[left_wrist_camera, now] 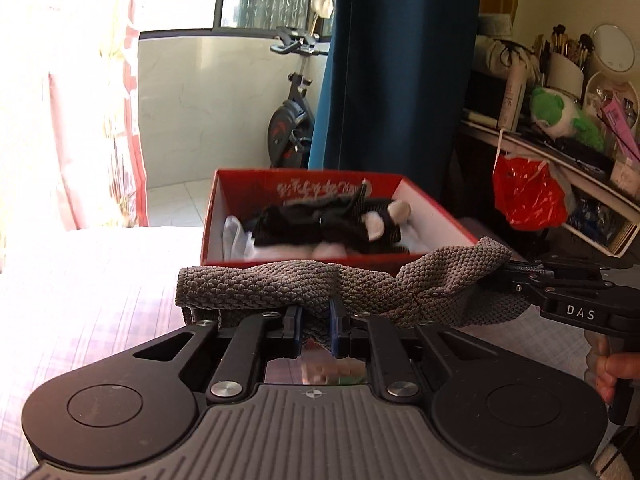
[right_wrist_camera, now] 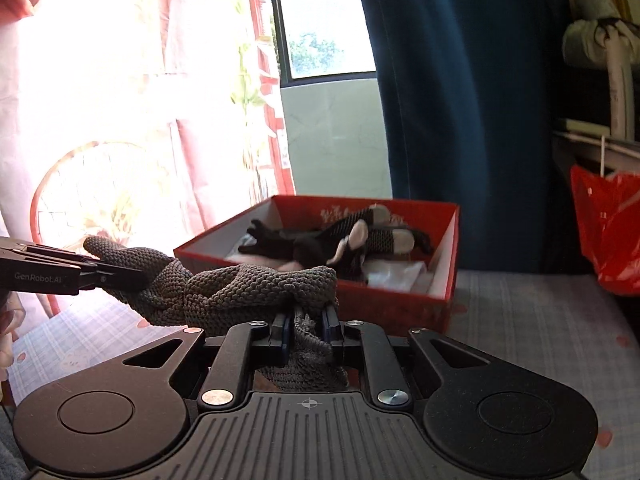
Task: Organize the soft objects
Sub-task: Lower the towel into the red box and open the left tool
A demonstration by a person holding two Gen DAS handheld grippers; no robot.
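Observation:
A grey knitted sock is stretched between both grippers just above the checked bed cover. My left gripper is shut on one end of it. My right gripper is shut on the other end; it also shows at the right of the left wrist view. The left gripper shows at the left of the right wrist view. Just beyond the sock stands an open red box holding several black and white socks, also seen in the right wrist view.
A red plastic bag hangs from a cluttered shelf on the right with a green plush toy. A dark blue curtain hangs behind the box. An exercise bike stands by the window. Pink curtains hang left.

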